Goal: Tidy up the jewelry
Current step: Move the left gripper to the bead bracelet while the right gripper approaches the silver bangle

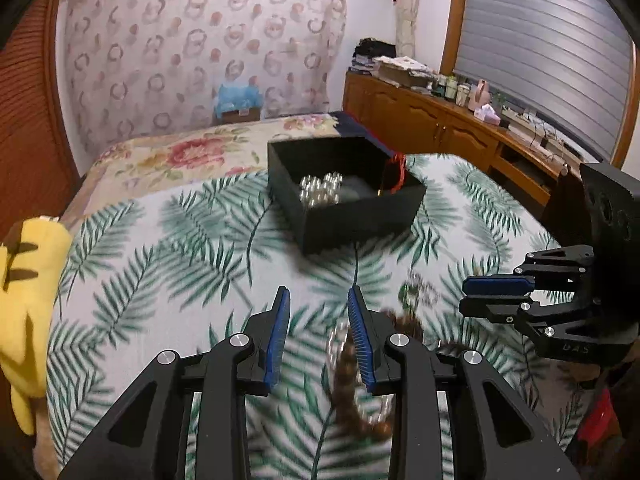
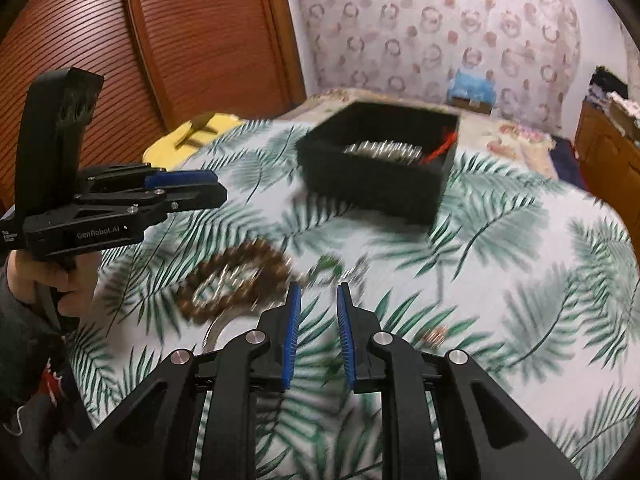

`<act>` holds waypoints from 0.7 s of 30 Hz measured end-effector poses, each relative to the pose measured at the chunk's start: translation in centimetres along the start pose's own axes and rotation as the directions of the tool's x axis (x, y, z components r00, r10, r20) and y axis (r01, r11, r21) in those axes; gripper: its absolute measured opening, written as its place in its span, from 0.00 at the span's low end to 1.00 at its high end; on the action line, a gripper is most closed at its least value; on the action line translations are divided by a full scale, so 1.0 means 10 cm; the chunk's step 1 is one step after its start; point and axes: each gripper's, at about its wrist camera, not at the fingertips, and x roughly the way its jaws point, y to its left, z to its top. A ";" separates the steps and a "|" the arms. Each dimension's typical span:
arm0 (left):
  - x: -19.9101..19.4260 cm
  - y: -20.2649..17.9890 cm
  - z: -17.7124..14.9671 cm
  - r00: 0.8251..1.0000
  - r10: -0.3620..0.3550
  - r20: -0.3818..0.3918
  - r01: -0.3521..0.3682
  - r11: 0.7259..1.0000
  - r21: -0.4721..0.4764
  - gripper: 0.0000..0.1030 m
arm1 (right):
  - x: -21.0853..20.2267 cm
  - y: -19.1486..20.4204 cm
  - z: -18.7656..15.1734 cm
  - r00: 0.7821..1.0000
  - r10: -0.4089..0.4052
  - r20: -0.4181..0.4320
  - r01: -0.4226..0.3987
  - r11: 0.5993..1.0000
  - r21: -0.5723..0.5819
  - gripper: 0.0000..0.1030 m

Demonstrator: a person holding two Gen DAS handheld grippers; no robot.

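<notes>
Hovering open and empty: left tool (image 1: 318,300) directly above brown bead bracelet (image 2: 236,276) lying on bed (image 2: 520,280), nearer than right tool (image 2: 318,300), also parted, empty. Sitting well beyond: black box (image 1: 344,188), holding silver beads.

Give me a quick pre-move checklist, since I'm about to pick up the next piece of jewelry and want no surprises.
1. Left gripper open and holding nothing: ok.
2. Right gripper open and holding nothing: ok.
3. Black box open, with a silver bead strand and a red cord already inside: ok.
4. Brown bead bracelet on the bedspread, in reach of either gripper: ok.
5. Brown beads separate from the silver chain lying with them: cannot tell, blurred.
6. Small green piece clearly identifiable: cannot tell, too blurred.
</notes>
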 end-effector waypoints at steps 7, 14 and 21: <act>0.07 0.00 -0.27 0.997 0.000 -0.074 0.000 1.000 0.000 0.29 | 0.11 0.21 -0.14 0.998 0.010 -0.059 -0.011 1.000 -0.028 0.20; 0.11 -0.01 -0.38 0.995 0.005 -0.100 -0.005 1.000 0.000 0.43 | 0.16 0.32 -0.19 0.996 -0.056 -0.069 0.050 0.995 -0.091 0.21; 0.17 -0.03 -0.41 0.993 0.021 -0.113 -0.020 1.000 0.005 0.46 | 0.15 0.42 -0.22 0.995 -0.072 -0.073 0.060 0.986 -0.153 0.36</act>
